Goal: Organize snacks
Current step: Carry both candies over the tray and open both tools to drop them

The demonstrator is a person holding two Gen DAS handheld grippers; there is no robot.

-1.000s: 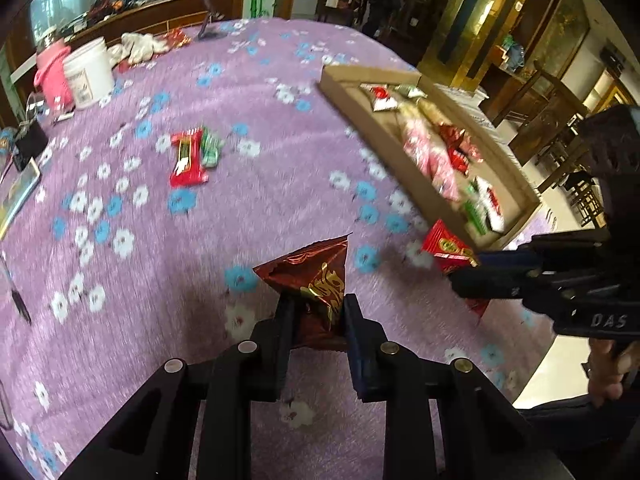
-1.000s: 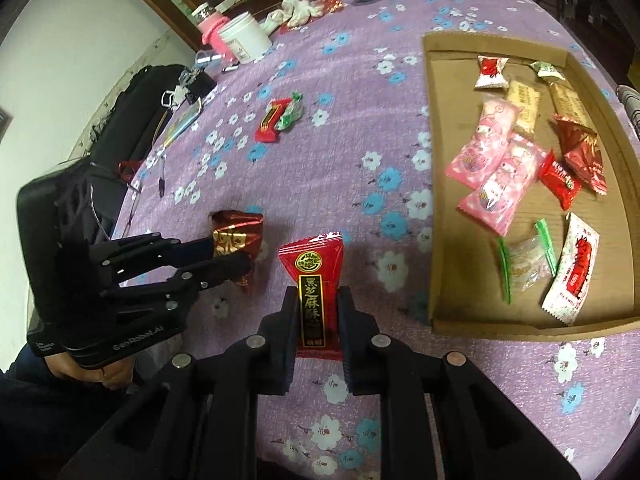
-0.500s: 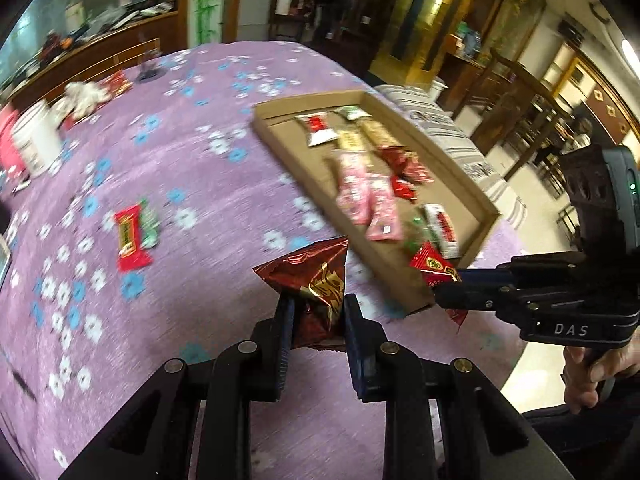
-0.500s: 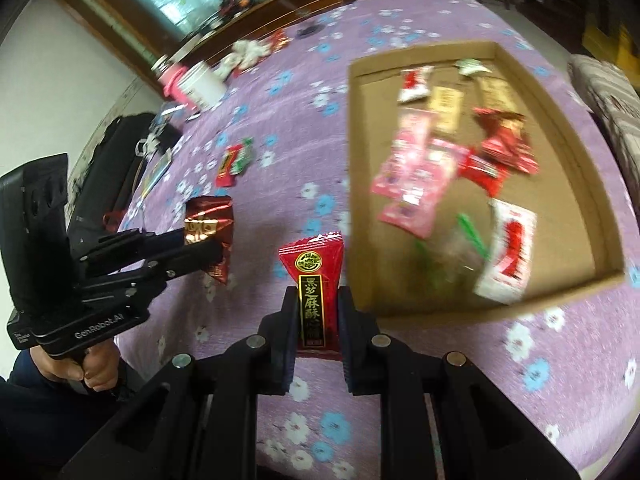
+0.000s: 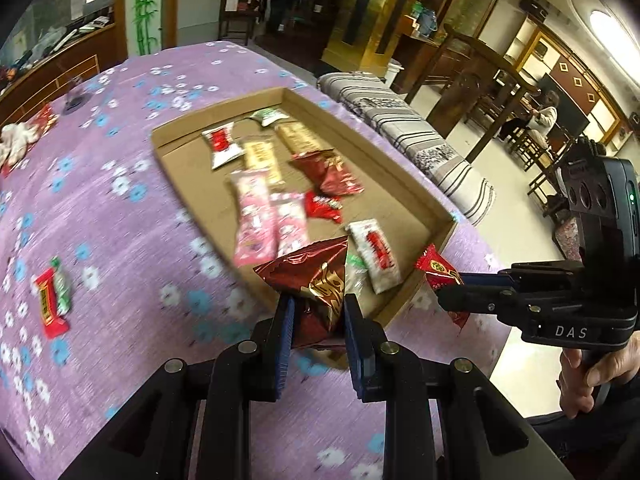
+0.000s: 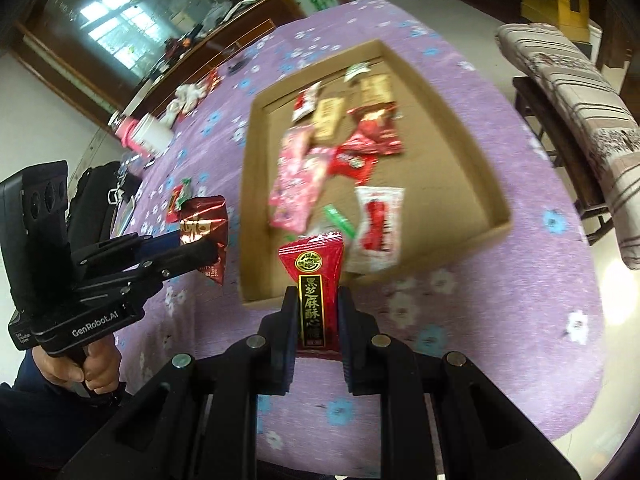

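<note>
While the left gripper (image 5: 316,312) fingers pinch a crinkly dark-red foil snack bag (image 5: 316,276), the right gripper (image 6: 318,312) fingers squeeze a bright-red sachet with black label (image 6: 314,280), both held above the shallow cardboard tray's (image 6: 472,128) near edge on the purple floral bench (image 5: 132,220).

A matt brown corrugated-cardboard tray (image 5: 408,184) lies on the desk's soft purple flowered cloth (image 5: 132,216). The crinkled dark-red foil packet (image 5: 316,280) shines glossily; the bright red plastic-film packet with a black label (image 6: 316,276) looks smooth. Both grippers' black bodies look matt, with silvery metal pins.
</note>
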